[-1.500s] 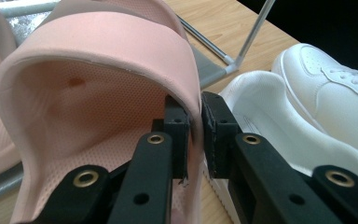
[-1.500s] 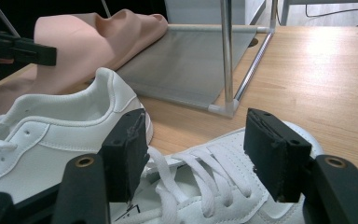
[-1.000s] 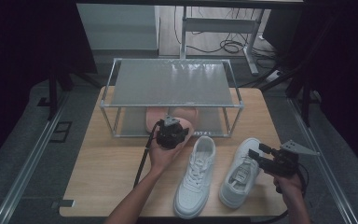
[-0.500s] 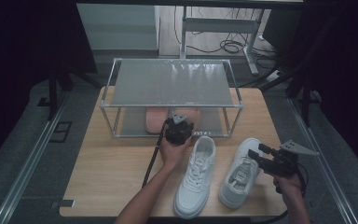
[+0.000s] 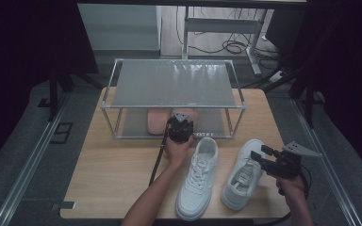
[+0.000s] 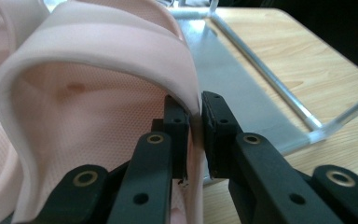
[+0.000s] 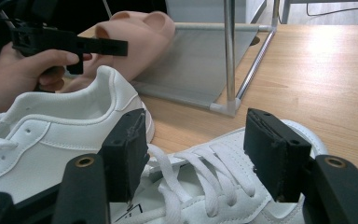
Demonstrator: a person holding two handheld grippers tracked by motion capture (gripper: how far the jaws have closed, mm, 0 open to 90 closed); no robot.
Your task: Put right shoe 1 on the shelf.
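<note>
Because the left claw [image 6: 193, 140] pinches only the thin side wall of the pink slipper [image 6: 98, 93], low in the middle of the left gripper view, the hold looks slight: the two black jaws meet on a soft, curved rim, and I judge that a tug or a twist of the wrist could let the rubbery wall slide out from between them. In the high view the left claw [image 5: 180, 123] sits at the centre of the frame, right at the front edge of the metal shoe rack [image 5: 118, 84], and the slipper [image 5: 156, 121] lies on the rack's lower shelf just under the top one, beside a second pink slipper seen at the left edge of the left gripper view. Lifting too steeply there could knock the slipper or the claw against the upper shelf or the front rail, and dragging it sideways may push its neighbour askew. The right claw [image 7: 196, 154] stands spread, holding nothing, over the laces of the right white sneaker [image 7: 223, 196] in the lower half of its view; the left white sneaker [image 5: 198, 179] lies close by on the bench [image 5: 108, 188], so a slipper pulled out carelessly could land on it.
</note>
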